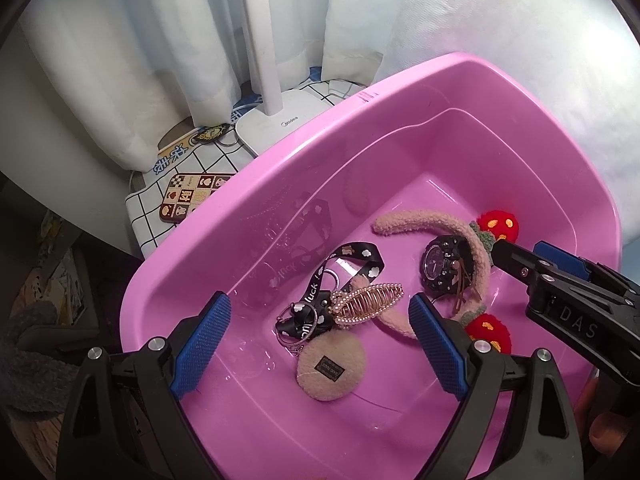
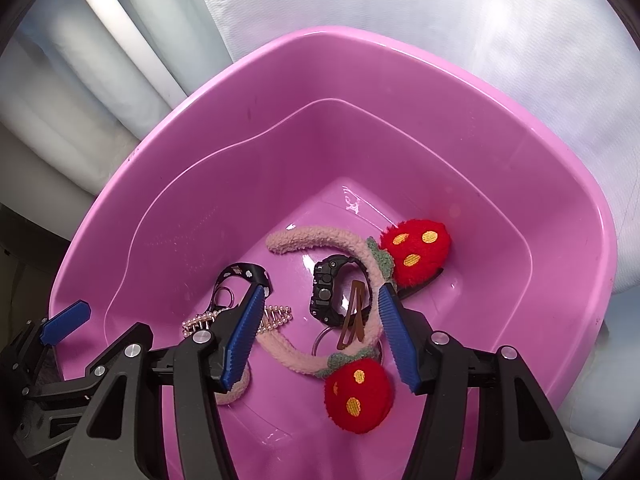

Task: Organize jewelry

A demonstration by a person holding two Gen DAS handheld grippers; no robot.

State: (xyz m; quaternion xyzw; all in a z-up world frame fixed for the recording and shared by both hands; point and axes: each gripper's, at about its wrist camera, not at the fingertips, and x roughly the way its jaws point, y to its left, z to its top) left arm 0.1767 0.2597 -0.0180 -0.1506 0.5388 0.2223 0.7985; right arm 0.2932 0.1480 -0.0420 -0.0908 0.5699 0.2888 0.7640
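Note:
A pink plastic tub (image 1: 304, 168) (image 2: 168, 152) holds the jewelry. Inside lie a pearl hair clip (image 1: 366, 304) (image 2: 276, 316), a black printed lanyard with rings (image 1: 316, 290) (image 2: 244, 272), a round beige fuzzy tag (image 1: 330, 366), a black watch (image 1: 438, 268) (image 2: 326, 292), brown snap clips (image 2: 354, 316) and a pink fuzzy headband with red strawberry pompoms (image 1: 476, 260) (image 2: 416, 250). My left gripper (image 1: 320, 344) is open and empty above the lanyard and clip. My right gripper (image 2: 320, 332) is open and empty above the watch and headband; it also shows in the left wrist view (image 1: 516, 254).
A white lamp base (image 1: 280, 120) and pole stand beyond the tub on a checked cloth (image 1: 144, 208), beside a patterned phone case (image 1: 192, 196). White curtains (image 1: 160, 40) and white fabric (image 2: 440, 20) hang behind. A grey fuzzy item (image 1: 28, 352) lies at the left.

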